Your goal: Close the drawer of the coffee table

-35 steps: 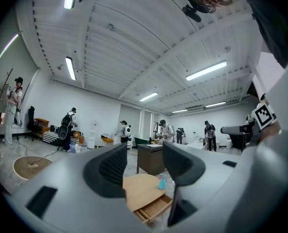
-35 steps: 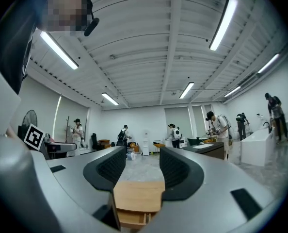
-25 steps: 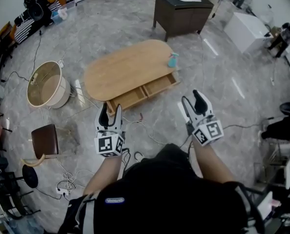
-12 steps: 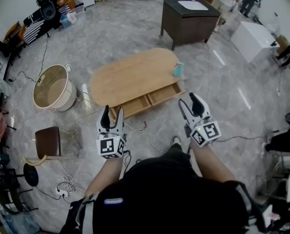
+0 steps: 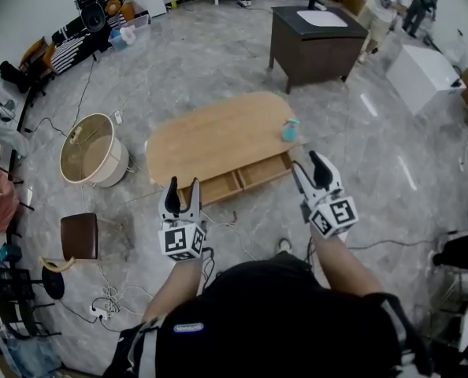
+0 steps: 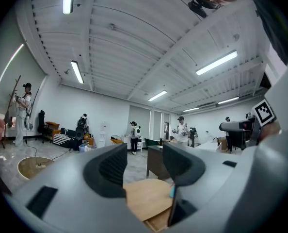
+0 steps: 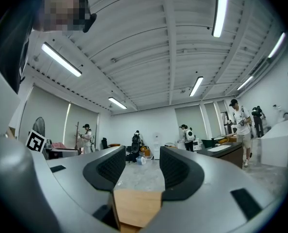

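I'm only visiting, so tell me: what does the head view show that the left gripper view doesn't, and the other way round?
Only the head view shows the brown stool and the floor cables. Only the left gripper view shows the ceiling lights, seen past the left gripper, whose jaws stand apart and empty. Both show the wooden coffee table, its open drawer and the dark cabinet.

We see the coffee table (image 5: 218,136), a low oval with a pale wood top, standing level. Its drawer (image 5: 238,181) is open, pulled out from under the table's near long side. It is shallow, of the same pale wood, and a divider splits it in two.
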